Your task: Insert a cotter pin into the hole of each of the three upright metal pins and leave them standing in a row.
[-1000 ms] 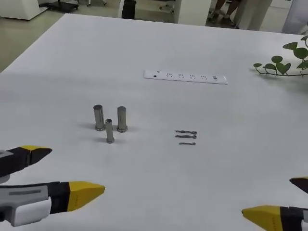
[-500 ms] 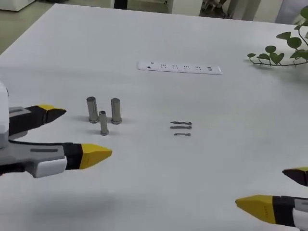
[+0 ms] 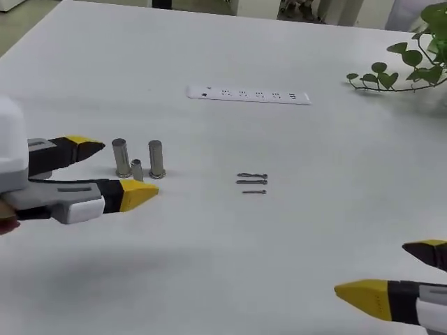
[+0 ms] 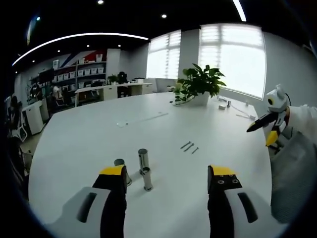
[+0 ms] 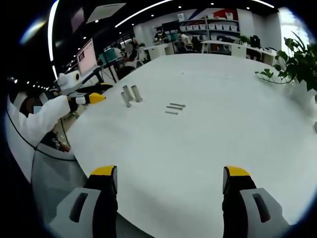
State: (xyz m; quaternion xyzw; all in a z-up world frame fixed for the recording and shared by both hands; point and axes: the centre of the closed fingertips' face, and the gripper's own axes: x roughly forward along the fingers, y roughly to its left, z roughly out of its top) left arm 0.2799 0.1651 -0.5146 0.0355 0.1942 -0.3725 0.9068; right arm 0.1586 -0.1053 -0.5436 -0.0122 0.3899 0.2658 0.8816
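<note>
My left gripper [image 3: 130, 167] reaches forward with jaws spread wide; my right gripper [image 3: 371, 269] hovers nearer me, jaws likewise parted.

We see yellow tips over black on the left gripper [image 3: 130, 167] at nine o'clock and the right gripper [image 3: 371, 269] at five. The metal pins [image 3: 155, 158] are silver-grey and the cotter pins [image 3: 251, 181] a darker grey. The table [image 3: 279, 244] and power strip [image 3: 248, 95] are plain white, and the plant [image 3: 412, 66] at one o'clock is green.

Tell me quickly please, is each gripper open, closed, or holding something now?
Left gripper: open, holding nothing.
Right gripper: open, holding nothing.
</note>
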